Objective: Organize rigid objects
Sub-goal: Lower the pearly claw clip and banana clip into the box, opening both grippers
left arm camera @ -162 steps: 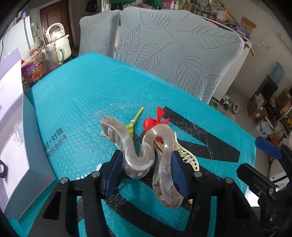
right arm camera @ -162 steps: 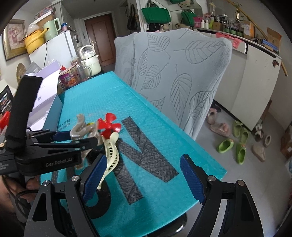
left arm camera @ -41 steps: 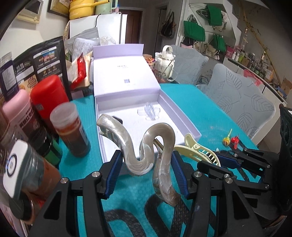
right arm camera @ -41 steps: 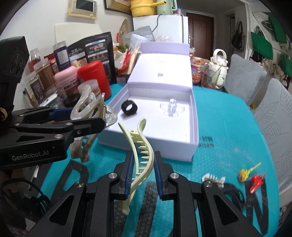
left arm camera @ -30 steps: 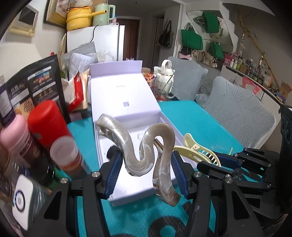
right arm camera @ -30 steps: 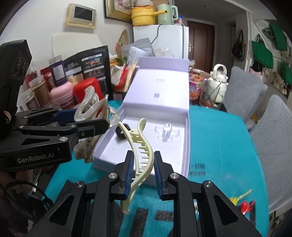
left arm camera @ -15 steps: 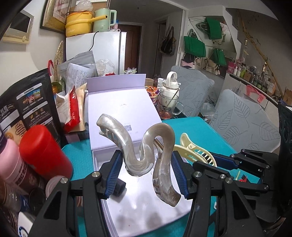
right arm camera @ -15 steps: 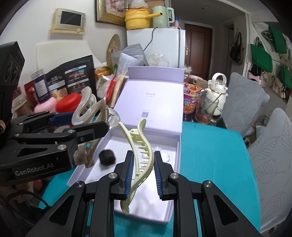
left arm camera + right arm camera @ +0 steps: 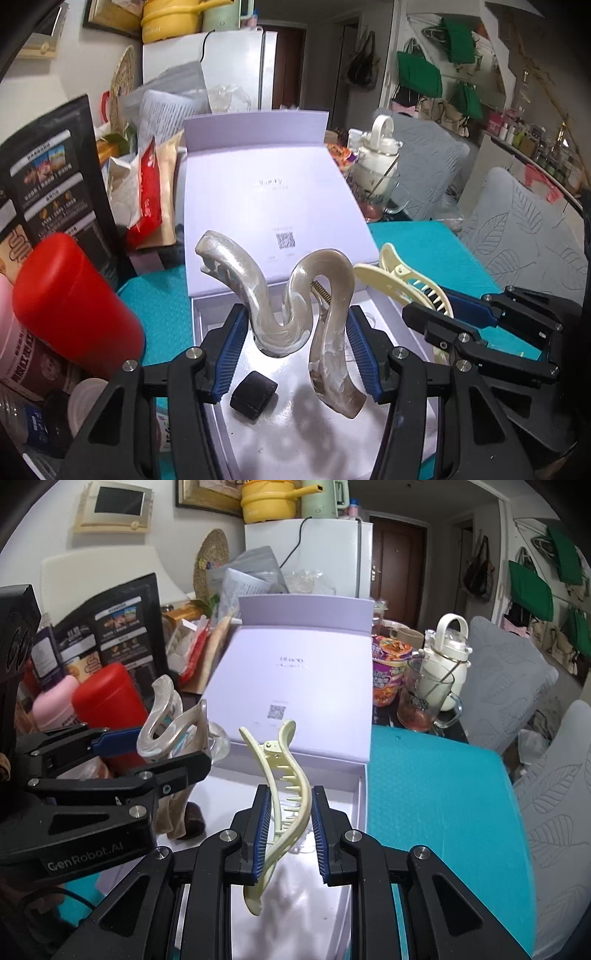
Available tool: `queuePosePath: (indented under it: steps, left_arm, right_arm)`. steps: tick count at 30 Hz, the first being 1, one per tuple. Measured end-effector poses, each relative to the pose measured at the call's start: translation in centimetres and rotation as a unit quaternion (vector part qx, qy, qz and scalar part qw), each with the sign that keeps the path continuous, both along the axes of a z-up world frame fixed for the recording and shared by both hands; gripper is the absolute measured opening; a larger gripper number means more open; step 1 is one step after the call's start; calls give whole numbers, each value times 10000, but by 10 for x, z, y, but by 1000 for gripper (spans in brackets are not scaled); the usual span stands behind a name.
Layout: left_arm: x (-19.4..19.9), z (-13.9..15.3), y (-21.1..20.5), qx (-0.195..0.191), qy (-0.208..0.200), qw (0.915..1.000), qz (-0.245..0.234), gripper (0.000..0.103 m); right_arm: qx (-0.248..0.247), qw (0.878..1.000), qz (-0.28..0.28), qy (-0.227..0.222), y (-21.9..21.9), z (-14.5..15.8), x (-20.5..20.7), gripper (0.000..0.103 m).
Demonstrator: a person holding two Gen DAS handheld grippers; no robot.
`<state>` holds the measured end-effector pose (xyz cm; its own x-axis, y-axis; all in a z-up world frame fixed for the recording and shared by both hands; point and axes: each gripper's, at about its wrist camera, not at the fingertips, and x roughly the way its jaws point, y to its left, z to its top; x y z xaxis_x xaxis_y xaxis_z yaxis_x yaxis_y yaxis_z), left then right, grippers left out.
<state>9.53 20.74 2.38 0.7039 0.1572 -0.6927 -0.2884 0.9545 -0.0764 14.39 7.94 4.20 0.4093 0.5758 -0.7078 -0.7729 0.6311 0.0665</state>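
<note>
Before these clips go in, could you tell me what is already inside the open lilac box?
A small black ring lies on the floor of the box. The held clips and jaws cover much of the rest.

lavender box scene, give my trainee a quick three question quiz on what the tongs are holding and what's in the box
1. True or false: the left tongs grip the pearly claw clip.
2. What do the right tongs hold? A) red canister B) cream clip C) glass mug
3. Fill in: the small black thing lying in the open box sits below the ____ tongs.

Key: 1 true. 2 B, the cream clip. 3 left.
</note>
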Motion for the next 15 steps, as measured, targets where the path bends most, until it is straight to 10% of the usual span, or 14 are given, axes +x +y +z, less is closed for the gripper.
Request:
queuePosePath:
  steps: [15]
  left_arm:
    - [33, -56, 14, 54, 927, 9953, 270, 54]
  right_arm:
    - [-510, 9984, 49, 223, 25, -48, 16, 22]
